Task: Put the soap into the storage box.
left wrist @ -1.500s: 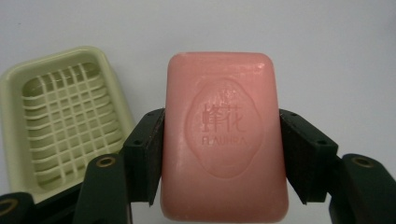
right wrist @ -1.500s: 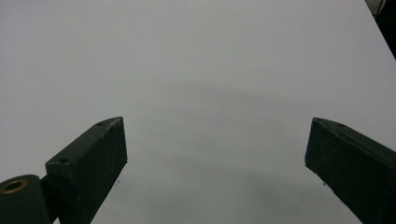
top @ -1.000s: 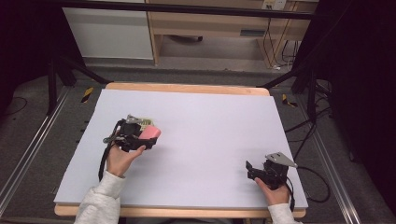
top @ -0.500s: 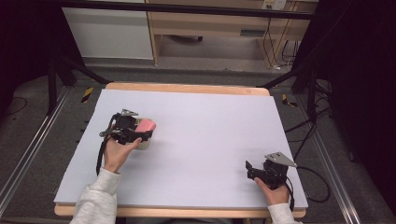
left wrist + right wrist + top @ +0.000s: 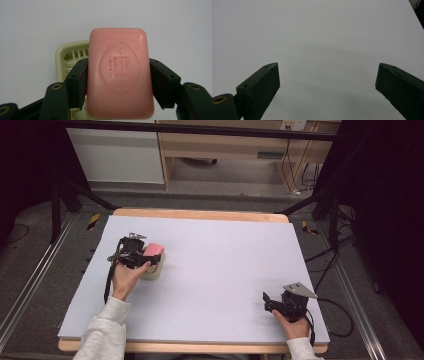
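Observation:
A pink bar of soap (image 5: 120, 72) with an embossed stamp sits clamped between the jaws of my left gripper (image 5: 118, 75). Under it lies a pale green soap dish (image 5: 71, 56) with slots in its bottom. From above, the left gripper (image 5: 145, 256) holds the soap (image 5: 153, 250) just over the dish (image 5: 153, 270) at the table's left. My right gripper (image 5: 266, 301) rests near the front right corner, open, and its two black jaws (image 5: 327, 82) stand wide apart over bare white tabletop.
The white table surface (image 5: 225, 265) has a wooden edge (image 5: 200, 214) at the back. Beyond it stand a wooden shelf unit (image 5: 225, 150) and black stand legs (image 5: 310, 200). Cables (image 5: 335, 320) trail off the right side.
My left gripper has carried the soap a little backward and to the right, ending over the green dish. The right gripper has stayed where it was.

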The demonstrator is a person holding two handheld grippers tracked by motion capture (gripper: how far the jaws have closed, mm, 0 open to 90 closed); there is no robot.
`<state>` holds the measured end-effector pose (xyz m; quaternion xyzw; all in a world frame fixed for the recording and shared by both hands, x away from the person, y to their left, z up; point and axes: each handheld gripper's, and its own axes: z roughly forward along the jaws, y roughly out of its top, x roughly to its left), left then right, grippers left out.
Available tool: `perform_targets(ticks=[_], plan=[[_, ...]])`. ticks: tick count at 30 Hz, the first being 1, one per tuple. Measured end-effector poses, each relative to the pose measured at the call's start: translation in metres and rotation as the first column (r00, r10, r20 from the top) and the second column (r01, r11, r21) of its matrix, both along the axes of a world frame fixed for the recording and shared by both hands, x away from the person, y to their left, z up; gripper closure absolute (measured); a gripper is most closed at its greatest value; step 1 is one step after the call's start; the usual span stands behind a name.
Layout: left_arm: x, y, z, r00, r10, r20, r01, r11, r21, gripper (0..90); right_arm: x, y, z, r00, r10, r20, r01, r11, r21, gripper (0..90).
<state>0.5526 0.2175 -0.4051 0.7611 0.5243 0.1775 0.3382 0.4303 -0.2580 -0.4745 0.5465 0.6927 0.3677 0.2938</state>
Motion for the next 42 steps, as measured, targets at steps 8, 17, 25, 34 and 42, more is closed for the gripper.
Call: perform_targets(ticks=[8, 17, 25, 34, 42], plan=[[0.006, 0.006, -0.007, 0.9998, 0.021, -0.005, -0.021, 0.9997, 0.012, 37.4, 0.0, 0.0, 0.0, 1.0, 0.0, 0.0, 0.0, 1.0, 0.004, 5.8], [0.012, 0.009, -0.017, 0.9993, 0.035, -0.017, -0.034, 0.9992, 0.023, 37.4, 0.0, 0.0, 0.0, 1.0, 0.001, -0.001, -0.001, 1.0, 0.002, 5.8], [0.016, 0.009, -0.024, 0.9983, 0.047, -0.033, -0.046, 0.9981, 0.04, 37.4, 0.0, 0.0, 0.0, 1.0, 0.002, -0.002, -0.002, 1.0, 0.002, 5.8], [0.018, 0.007, -0.03, 0.9976, 0.054, -0.044, -0.051, 0.9971, 0.056, 37.4, 0.0, 0.0, -0.001, 1.0, 0.002, -0.002, -0.002, 1.0, 0.001, 5.8], [0.02, 0.007, -0.035, 0.9966, 0.06, -0.056, -0.056, 0.9964, 0.064, 37.4, 0.0, 0.0, -0.001, 1.0, 0.002, -0.003, -0.002, 1.0, 0.001, 5.8]])
